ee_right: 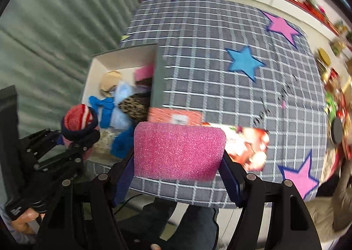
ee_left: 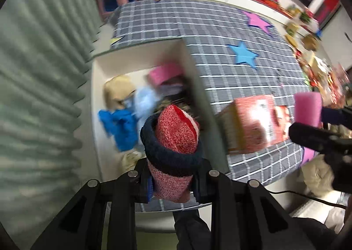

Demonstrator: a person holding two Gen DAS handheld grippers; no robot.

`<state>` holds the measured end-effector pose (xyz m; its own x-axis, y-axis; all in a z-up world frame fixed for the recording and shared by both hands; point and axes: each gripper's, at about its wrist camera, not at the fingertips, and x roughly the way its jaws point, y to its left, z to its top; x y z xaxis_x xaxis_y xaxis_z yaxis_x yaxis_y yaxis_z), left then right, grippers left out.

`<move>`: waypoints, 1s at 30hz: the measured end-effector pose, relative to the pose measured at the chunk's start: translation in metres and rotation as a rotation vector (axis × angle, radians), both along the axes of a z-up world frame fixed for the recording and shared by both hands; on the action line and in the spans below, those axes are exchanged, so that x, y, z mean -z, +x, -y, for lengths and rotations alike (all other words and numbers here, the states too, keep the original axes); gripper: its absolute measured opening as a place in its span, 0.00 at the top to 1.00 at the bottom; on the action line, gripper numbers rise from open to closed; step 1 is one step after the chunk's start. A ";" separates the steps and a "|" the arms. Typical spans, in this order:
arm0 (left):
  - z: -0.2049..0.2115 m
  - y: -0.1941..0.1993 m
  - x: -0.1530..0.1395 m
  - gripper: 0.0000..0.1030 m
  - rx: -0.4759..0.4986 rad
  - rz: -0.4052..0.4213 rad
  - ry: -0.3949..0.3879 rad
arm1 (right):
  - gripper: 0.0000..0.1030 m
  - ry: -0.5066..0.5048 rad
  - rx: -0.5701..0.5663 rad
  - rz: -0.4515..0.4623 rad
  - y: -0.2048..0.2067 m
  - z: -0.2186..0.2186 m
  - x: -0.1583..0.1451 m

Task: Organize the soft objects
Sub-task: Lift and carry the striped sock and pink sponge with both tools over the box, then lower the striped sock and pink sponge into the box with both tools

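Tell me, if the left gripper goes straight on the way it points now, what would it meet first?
Probably the pile of soft things in the white box: the left gripper, shut on a red knit hat, points at them. Depth is unclear.

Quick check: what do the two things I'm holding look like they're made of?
Rolled sock in the left gripper: knitted yarn, matte, by its ribbed navy cuff and speckled red-white stitches. Pink block in the right gripper: probably open-cell foam sponge, going by the grainy, pitted surface and rounded corners.
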<state>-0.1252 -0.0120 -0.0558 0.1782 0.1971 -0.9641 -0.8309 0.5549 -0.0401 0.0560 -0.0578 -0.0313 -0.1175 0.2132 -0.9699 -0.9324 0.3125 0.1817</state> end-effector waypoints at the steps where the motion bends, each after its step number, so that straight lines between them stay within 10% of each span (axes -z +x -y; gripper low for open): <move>1: -0.002 -0.005 0.003 0.72 -0.018 -0.003 -0.007 | 0.30 0.005 -0.017 0.000 -0.005 -0.005 -0.002; 30: -0.018 -0.029 0.026 0.72 -0.121 -0.053 -0.043 | 0.30 -0.027 -0.191 -0.042 -0.065 -0.064 0.018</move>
<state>-0.1540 0.0056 -0.0822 0.1038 0.1726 -0.9795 -0.8933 0.4491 -0.0155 -0.0088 0.0061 -0.0491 -0.1942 0.1575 -0.9682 -0.9668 0.1363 0.2161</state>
